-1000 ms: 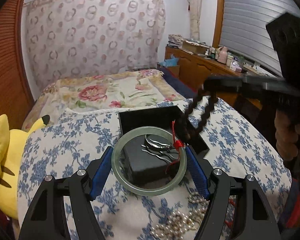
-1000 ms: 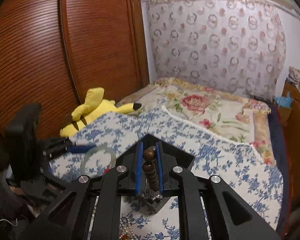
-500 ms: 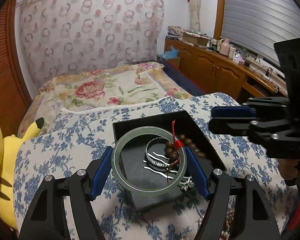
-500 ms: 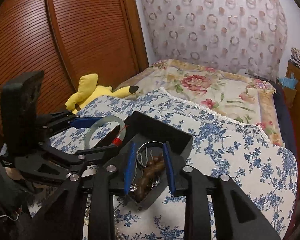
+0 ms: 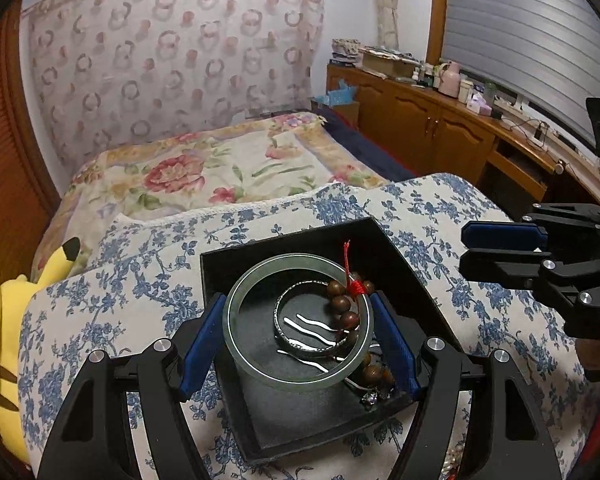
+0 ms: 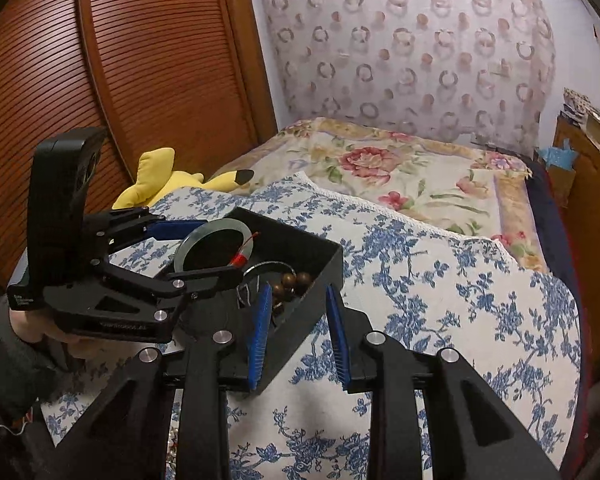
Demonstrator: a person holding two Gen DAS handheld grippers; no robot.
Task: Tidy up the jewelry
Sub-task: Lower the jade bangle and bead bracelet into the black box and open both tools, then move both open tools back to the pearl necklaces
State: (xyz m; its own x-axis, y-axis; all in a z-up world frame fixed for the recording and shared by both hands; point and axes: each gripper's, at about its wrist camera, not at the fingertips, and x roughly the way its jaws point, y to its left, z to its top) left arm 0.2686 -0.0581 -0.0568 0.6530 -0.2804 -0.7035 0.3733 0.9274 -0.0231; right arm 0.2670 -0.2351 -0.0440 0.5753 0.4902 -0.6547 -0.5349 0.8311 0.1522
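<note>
- Your left gripper (image 5: 299,336) has its jaws pinching the green bangle (image 5: 236,344) from both sides, the blue pads pressed against its outer rim.
- A red cord (image 5: 352,276) is knotted on the bangle's far right edge.
- The bangle hangs over the black box (image 5: 284,424), which sits on the bed's blue-flowered cover (image 5: 112,292).
- Inside the box, seen through the ring, lie a silver bangle (image 5: 284,334) and a string of brown wooden beads (image 5: 346,312) — the beads cross the silver bangle's right side.
- Your right gripper (image 6: 298,336) has its jaws spread with nothing between the pads; it sits just beside the box — the left pad over the box's near corner, the right pad over the cover.
- A yellow plush toy (image 6: 160,178) lies near the wooden wardrobe (image 6: 140,60).
</note>
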